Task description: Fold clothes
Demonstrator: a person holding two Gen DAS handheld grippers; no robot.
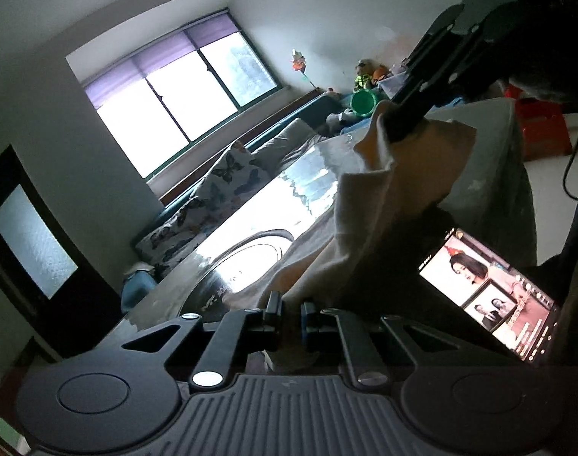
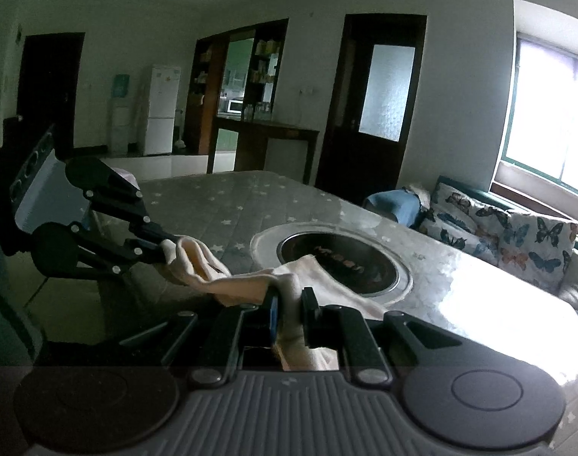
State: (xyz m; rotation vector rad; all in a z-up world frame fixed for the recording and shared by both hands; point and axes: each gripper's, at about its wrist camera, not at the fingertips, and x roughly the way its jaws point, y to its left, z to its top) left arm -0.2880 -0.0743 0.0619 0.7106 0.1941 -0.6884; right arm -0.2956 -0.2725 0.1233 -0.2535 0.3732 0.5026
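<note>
A: Which step is this?

B: I judge it the lift-and-spread before a fold. The cream garment [image 2: 247,285] hangs stretched between both tools, above the near edge of the bench [image 2: 460,266], part of it trailing onto the top beside the round inset [image 2: 338,262].

A: And the grips?

B: The right gripper [image 2: 289,313] has its fingers [image 2: 270,313] closed to a narrow gap with cloth pinched between them. The left gripper [image 1: 291,315] is likewise nearly closed on a fold of the same cloth; in the right wrist view it sits at 9 o'clock, its tips buried in the bunched end.

A: Next move?

B: Probably pull the two ends apart to take out the bunching, then lower the cloth flat on the bench. Both pinches must hold; the fabric looks soft and could slip.

A: What differs between views?

B: The left wrist view alone shows a lit phone [image 1: 490,296] at 4 o'clock, lying close under the hanging cloth. The right wrist view alone shows the open bench top beyond the inset, towards 12 o'clock.
</note>
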